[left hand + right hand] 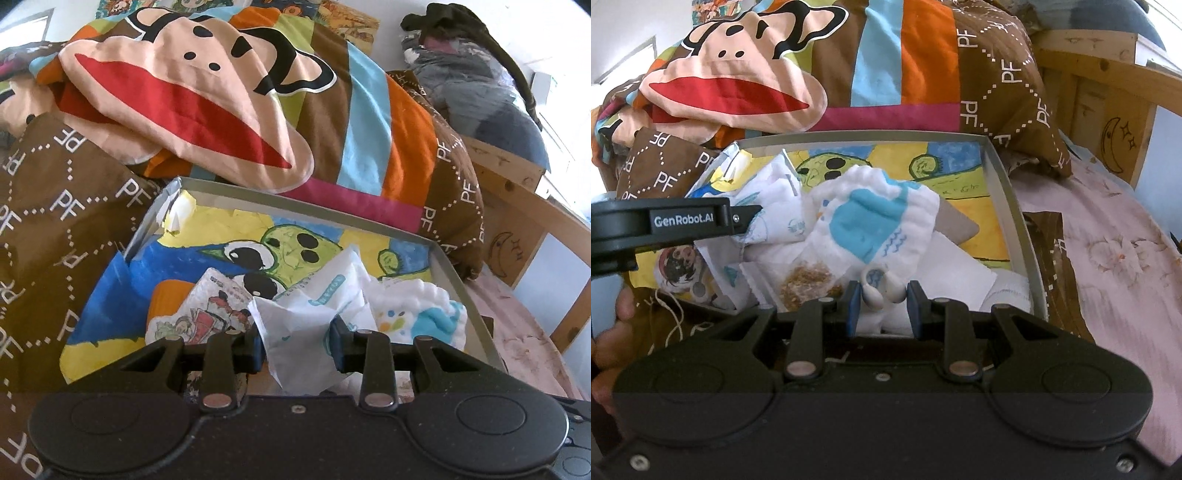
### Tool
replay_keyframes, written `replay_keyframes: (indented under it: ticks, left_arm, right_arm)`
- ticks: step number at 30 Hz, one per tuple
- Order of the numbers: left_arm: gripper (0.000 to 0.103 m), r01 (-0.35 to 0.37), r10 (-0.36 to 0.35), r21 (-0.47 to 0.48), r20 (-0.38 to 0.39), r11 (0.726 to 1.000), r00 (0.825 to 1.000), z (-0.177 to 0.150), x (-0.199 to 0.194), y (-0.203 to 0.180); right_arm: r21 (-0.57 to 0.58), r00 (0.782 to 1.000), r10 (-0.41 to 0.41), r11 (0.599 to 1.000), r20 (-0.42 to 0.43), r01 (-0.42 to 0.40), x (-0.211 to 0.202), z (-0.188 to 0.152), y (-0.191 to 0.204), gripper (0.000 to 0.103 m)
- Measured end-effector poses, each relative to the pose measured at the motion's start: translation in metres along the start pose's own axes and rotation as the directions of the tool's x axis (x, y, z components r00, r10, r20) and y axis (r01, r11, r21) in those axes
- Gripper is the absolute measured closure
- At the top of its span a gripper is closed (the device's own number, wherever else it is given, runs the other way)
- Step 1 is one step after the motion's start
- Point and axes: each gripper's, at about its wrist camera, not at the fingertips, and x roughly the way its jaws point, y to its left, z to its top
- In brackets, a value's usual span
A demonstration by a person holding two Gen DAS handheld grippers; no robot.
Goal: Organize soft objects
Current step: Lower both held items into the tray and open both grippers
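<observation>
Both fingers pinch: left gripper [297,349] crinkled wrapper [295,325], right gripper [882,304] quilted cloth [871,221].

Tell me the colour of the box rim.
Grey rim, clearest in the right wrist view.

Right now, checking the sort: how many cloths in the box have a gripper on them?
2. The left gripper pinches the thin white printed cloth; the right gripper pinches the quilted white-and-blue cloth at its edge. More contact may be hidden underneath.
</observation>
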Motion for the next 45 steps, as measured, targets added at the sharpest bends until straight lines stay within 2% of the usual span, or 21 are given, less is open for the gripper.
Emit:
replay_keyframes:
  ticks: [11,14,25,45]
  left_arm:
    - [0.053,-0.002,0.002,-0.002,0.013,1.0,1.0,0.013,-0.008,0.002]
    - [0.046,0.005,-0.005,-0.009,0.022,1.0,1.0,0.015,-0.011,0.003]
    - [0.033,0.014,-0.013,-0.012,0.047,1.0,0.999,0.026,-0.023,0.003]
    - [0.02,0.028,-0.031,-0.084,-0.025,0.996,0.999,0.025,-0.01,0.016]
  right_arm:
    - [0.004,1.0,0.004,1.0,0.002,-0.004,-0.001,0.0,0.0,0.082]
    - [0.005,1.0,-0.003,1.0,0.007,0.002,-0.003,0.0,0.0,0.077]
    - [0.013,1.0,-0.008,1.0,0.024,0.007,-0.011,0.002,-0.003,0.065]
    - [0.047,0.999,-0.02,0.999,0.038,0.019,-0.018,0.004,-0.009,0.057]
